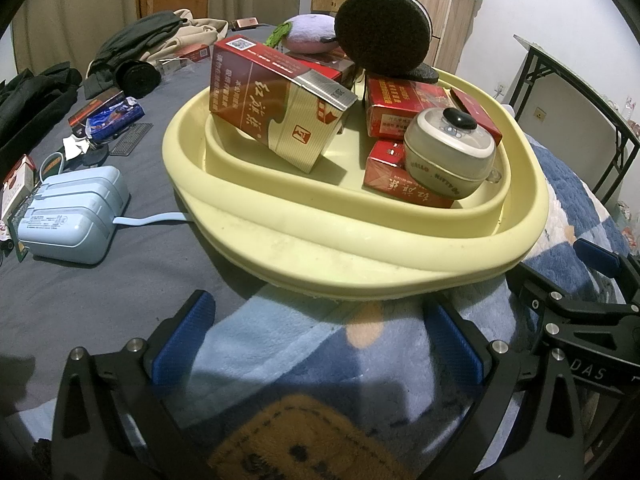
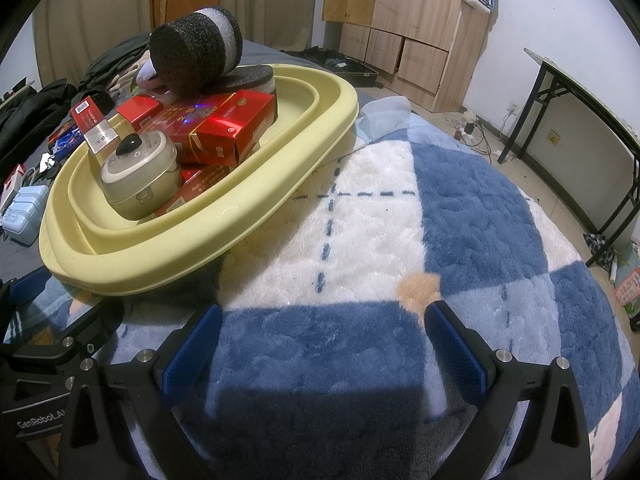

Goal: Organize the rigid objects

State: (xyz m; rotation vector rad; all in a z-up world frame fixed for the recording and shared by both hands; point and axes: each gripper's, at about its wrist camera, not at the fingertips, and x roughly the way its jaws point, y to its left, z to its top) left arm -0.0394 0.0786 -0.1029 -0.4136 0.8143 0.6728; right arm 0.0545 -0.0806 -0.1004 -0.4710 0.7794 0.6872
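Note:
A pale yellow basin [image 1: 360,236] [image 2: 224,236] sits on the bed, partly on a blue and white blanket [image 2: 360,240]. It holds several red cigarette boxes [image 1: 276,96] [image 2: 232,128], a round silver-beige case [image 1: 448,152] [image 2: 140,176] and a dark round sponge [image 1: 384,32] [image 2: 196,56]. My left gripper [image 1: 320,332] is open and empty, just in front of the basin's near rim. My right gripper [image 2: 322,340] is open and empty over the blanket, right of the basin. The right gripper also shows at the right of the left wrist view [image 1: 580,280].
A light blue device [image 1: 72,216] with a cable lies left of the basin on the grey sheet. Small boxes and packets [image 1: 108,116] and dark clothes [image 1: 132,48] lie farther left. A purple plush [image 1: 308,32] sits behind the basin. A folding table [image 2: 580,120] and wooden cabinets [image 2: 412,20] stand to the right.

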